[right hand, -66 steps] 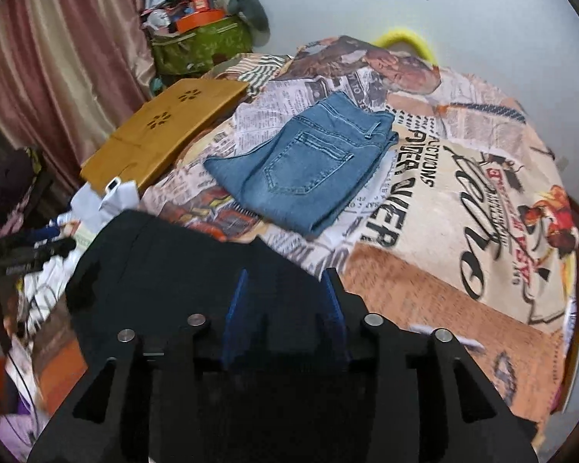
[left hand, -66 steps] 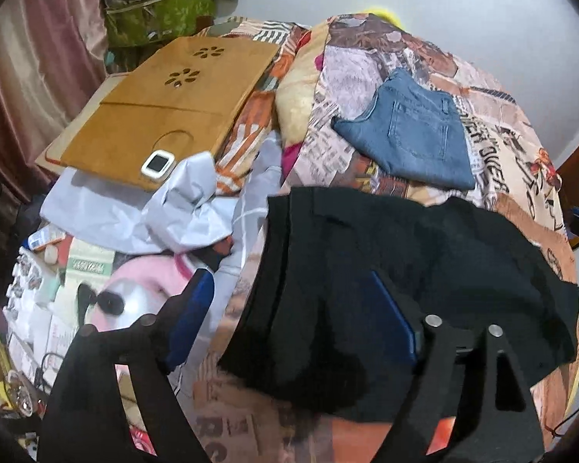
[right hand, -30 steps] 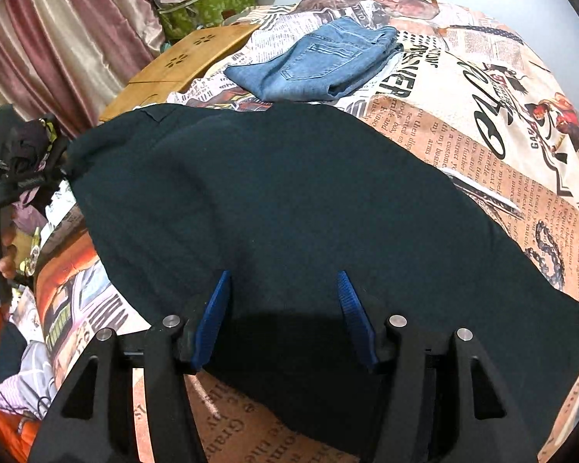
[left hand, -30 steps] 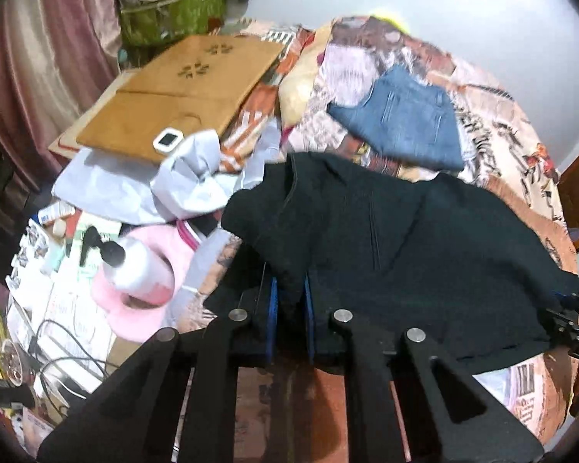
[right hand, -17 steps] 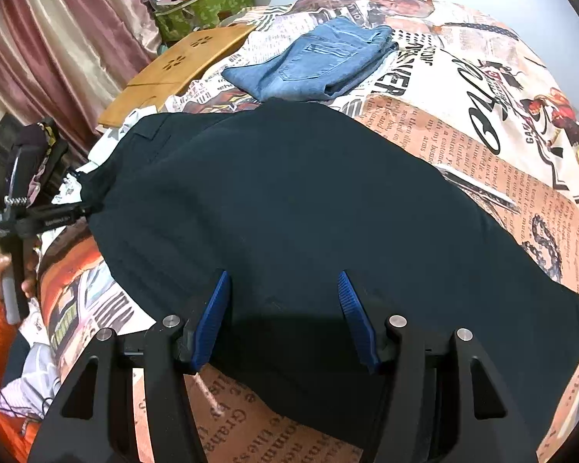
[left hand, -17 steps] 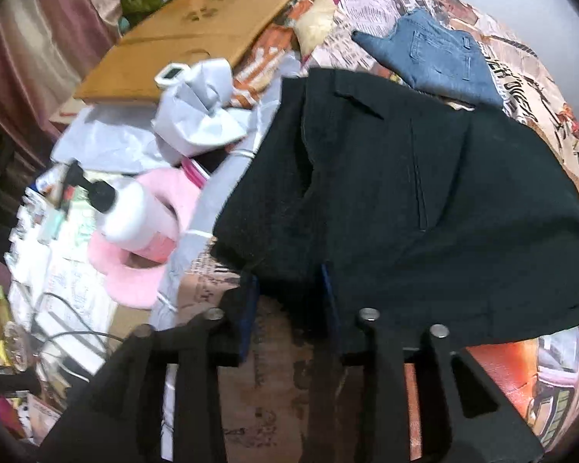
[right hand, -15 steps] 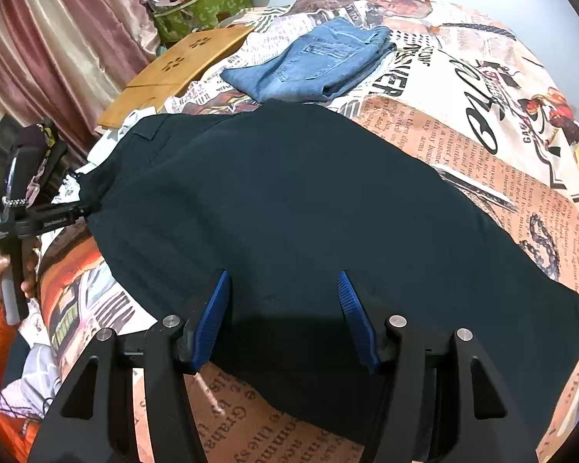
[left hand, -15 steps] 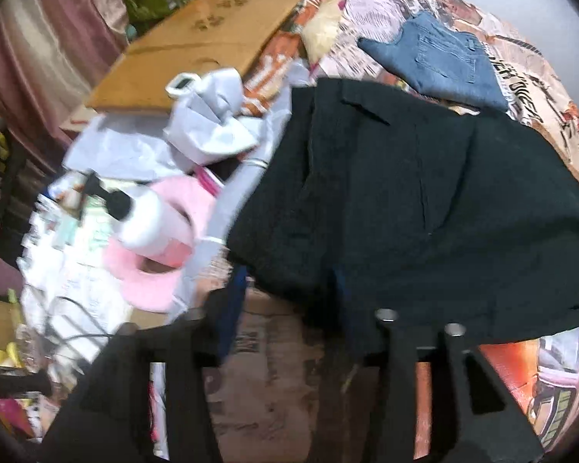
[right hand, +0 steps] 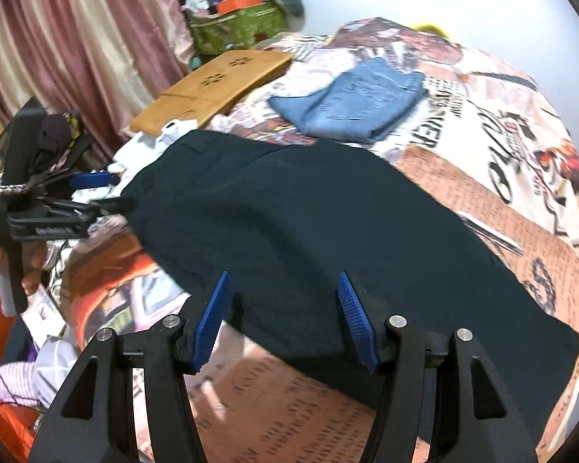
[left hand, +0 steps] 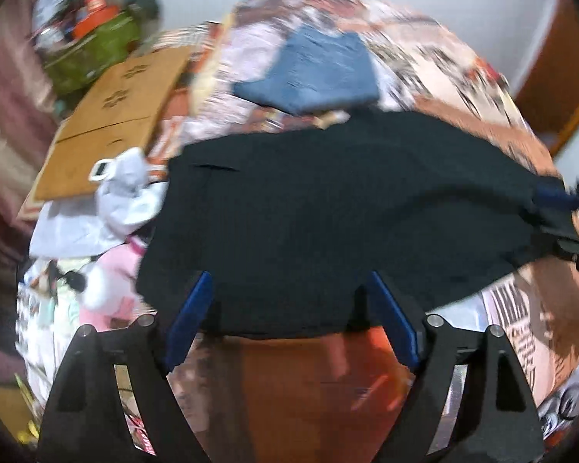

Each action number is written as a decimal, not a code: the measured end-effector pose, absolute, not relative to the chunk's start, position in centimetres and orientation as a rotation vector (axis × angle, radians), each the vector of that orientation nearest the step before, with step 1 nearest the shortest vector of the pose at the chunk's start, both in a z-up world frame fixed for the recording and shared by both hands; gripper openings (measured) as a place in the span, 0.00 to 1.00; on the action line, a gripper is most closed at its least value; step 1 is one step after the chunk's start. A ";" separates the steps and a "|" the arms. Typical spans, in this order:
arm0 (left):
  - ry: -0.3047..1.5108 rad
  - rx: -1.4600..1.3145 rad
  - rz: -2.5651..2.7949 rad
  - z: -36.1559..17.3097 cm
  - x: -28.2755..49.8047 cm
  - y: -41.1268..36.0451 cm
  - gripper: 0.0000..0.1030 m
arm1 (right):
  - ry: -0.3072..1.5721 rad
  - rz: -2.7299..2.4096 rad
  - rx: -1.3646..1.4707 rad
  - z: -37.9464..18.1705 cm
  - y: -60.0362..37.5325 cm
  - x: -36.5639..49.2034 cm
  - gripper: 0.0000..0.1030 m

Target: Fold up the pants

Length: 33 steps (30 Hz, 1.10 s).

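Black pants [left hand: 328, 208] lie spread flat on the printed bedspread [left hand: 320, 378]; they also show in the right wrist view [right hand: 328, 231]. My left gripper [left hand: 289, 308] is open and empty at the near hem, jaws wide apart. It also shows at the left of the right wrist view [right hand: 104, 193], beside the pants' left end. My right gripper [right hand: 285, 312] is open and empty over the near edge of the pants. In the left wrist view it shows at the right edge [left hand: 559, 212], by the pants' right end.
Folded blue jeans [right hand: 351, 100] lie farther back on the bed. A wooden lap board [right hand: 216, 85], white cloth [left hand: 123, 193] and a pink item [left hand: 112, 281] crowd the left side. A green bag [right hand: 235, 27] and curtains [right hand: 77, 38] stand at the back left.
My left gripper has opened and let go of the pants, and the view has swung right. The pants now lie flat. My right gripper stays open and has pulled back a little.
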<state>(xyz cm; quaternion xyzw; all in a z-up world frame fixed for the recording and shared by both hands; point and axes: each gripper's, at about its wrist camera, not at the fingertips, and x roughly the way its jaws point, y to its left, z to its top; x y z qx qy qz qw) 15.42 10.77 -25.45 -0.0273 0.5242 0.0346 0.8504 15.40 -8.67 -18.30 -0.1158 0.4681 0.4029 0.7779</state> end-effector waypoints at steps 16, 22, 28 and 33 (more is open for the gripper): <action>1.119 -0.027 -0.046 -27.5 16.5 7.5 0.80 | 1.060 0.996 -0.358 -21.4 -4.3 14.9 0.31; 1.112 -0.035 -0.082 -27.1 16.2 7.2 0.80 | 1.059 1.021 -0.320 -21.3 -4.0 14.9 0.08; 1.095 -0.014 -0.086 -27.0 15.9 6.4 0.74 | 1.058 1.040 -0.239 -20.7 -4.5 14.9 0.04; 1.112 -0.044 -0.125 -26.8 16.0 6.0 0.32 | 1.044 1.052 -0.220 -20.2 -4.6 14.6 0.04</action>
